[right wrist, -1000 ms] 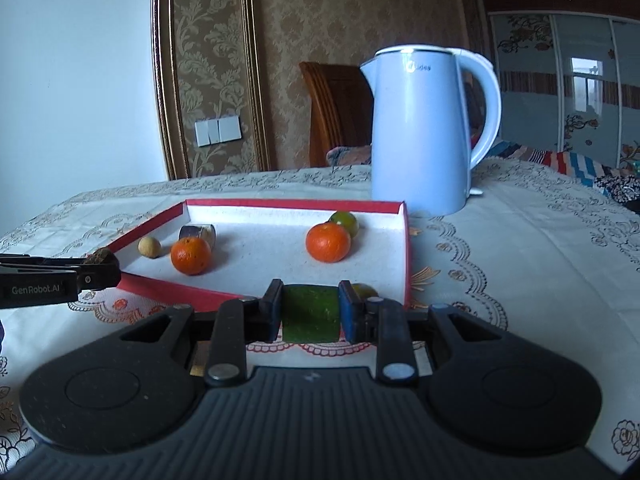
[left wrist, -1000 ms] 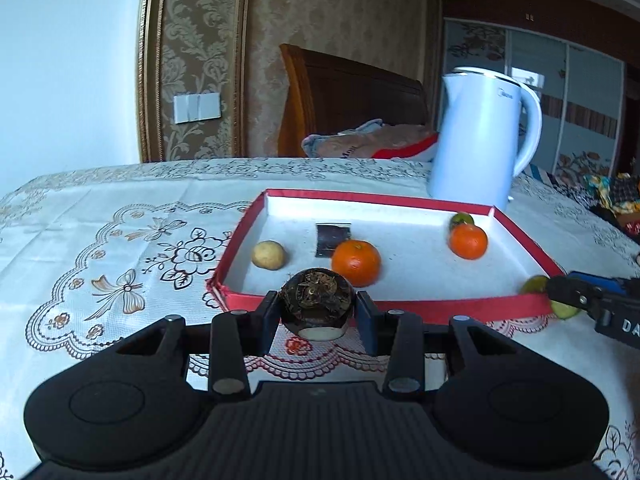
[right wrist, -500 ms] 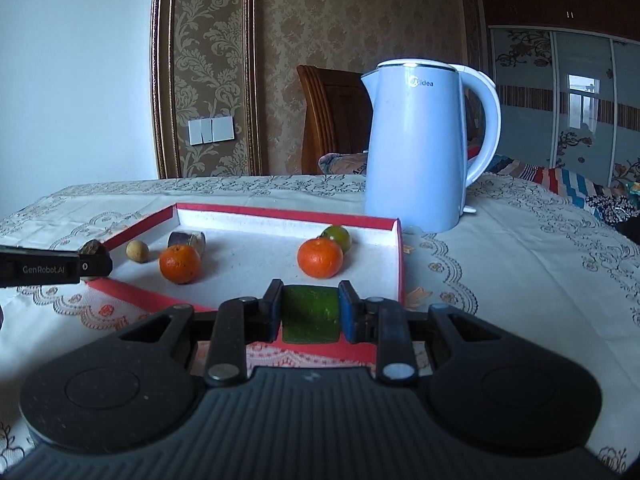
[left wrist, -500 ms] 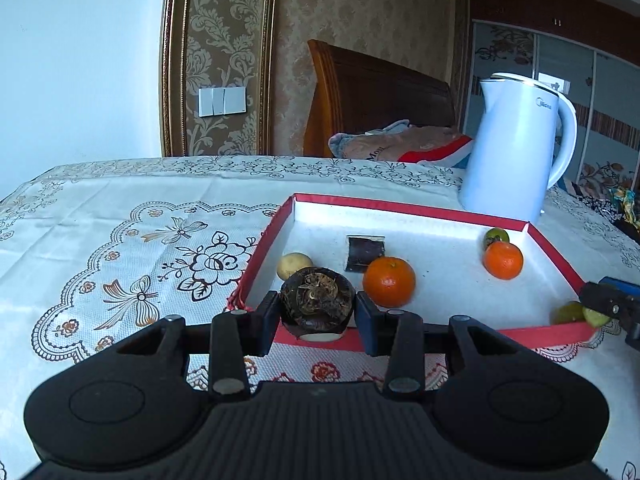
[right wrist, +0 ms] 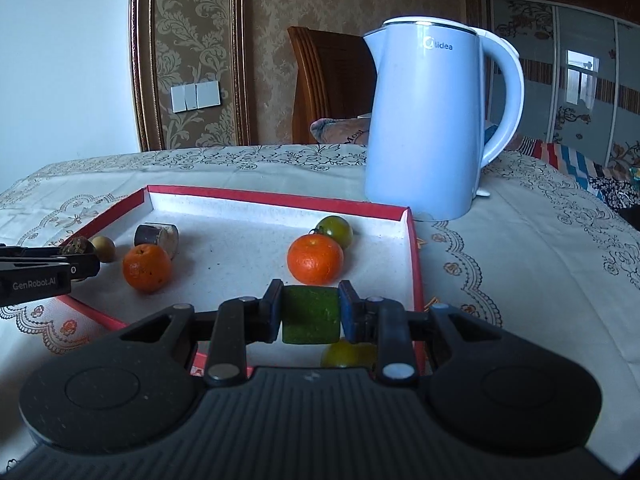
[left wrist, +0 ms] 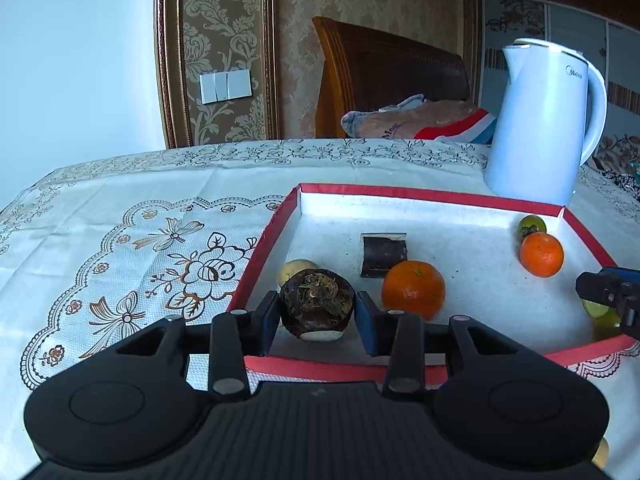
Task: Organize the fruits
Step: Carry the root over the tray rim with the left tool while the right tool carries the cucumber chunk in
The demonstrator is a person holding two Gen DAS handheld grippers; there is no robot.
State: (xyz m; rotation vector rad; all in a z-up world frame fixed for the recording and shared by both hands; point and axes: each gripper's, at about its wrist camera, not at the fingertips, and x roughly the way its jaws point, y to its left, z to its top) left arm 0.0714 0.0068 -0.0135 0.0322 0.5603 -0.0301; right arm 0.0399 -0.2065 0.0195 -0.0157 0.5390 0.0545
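two grippers are each carrying a fruit over the near edge of the shallow red-rimmed white tray point(left wrist: 432, 194). the left gripper point(left wrist: 317, 312) is clenching a dark brown round fruit with a dried crown point(left wrist: 317, 305) by its sides, hanging just above the tray's near left corner. the right gripper point(right wrist: 310, 314) is pinching a green blocky fruit piece point(right wrist: 311, 314) across its flat faces, above the near right corner, with a yellow-green fruit point(right wrist: 348, 354) lying right beneath it.

the brown fruit is looking hard-shelled and fairly light, so a hold across its widest part is probably suiting it, though its curve may be letting it slip. the green piece is looking softer; a gentle squeeze is likely wiser.

inside the tray, a near orange mandarin point(left wrist: 413, 289), a small tan round fruit point(left wrist: 294, 270) and a dark cylindrical chunk point(left wrist: 383, 254) are crowding the left side, while a second mandarin point(left wrist: 541, 254) is touching a green tomato point(left wrist: 531, 226) at the far right. open white floor is lying in the middle and along the back. the low red wall needs clearing, and the pale blue electric kettle point(right wrist: 428, 120) is standing just behind the far right corner.
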